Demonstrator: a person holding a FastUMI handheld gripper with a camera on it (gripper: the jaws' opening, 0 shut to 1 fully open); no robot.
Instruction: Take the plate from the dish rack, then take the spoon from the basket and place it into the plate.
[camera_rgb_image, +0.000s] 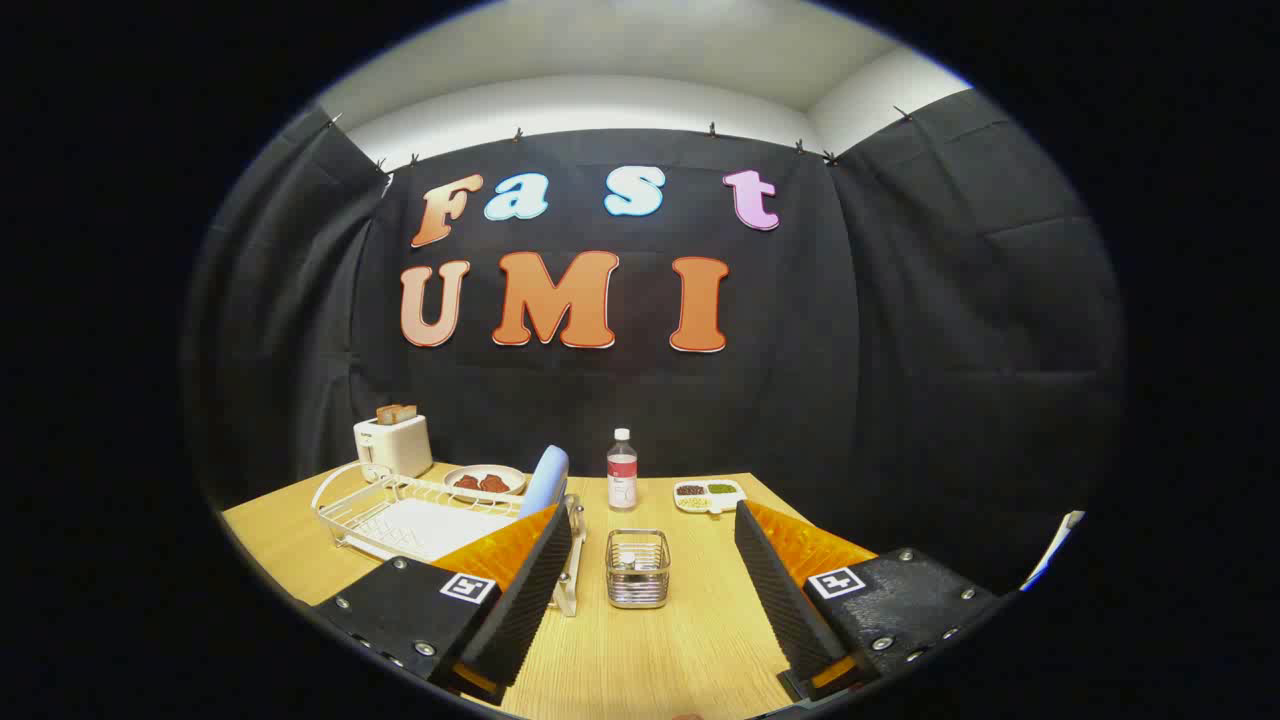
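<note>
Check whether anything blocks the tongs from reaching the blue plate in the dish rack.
Nothing visible does. The open tongs hang above the table; the plate stands upright in the dish rack, just beyond the left finger. The basket sits between the fingers, aside.

Black cloth drapes (900, 330) are hanging as the booth's walls, clipped along their top edge. Above them a plain white wall and ceiling (620, 70) are glowing with soft light. A light wooden table (650, 650) is standing below.
</note>
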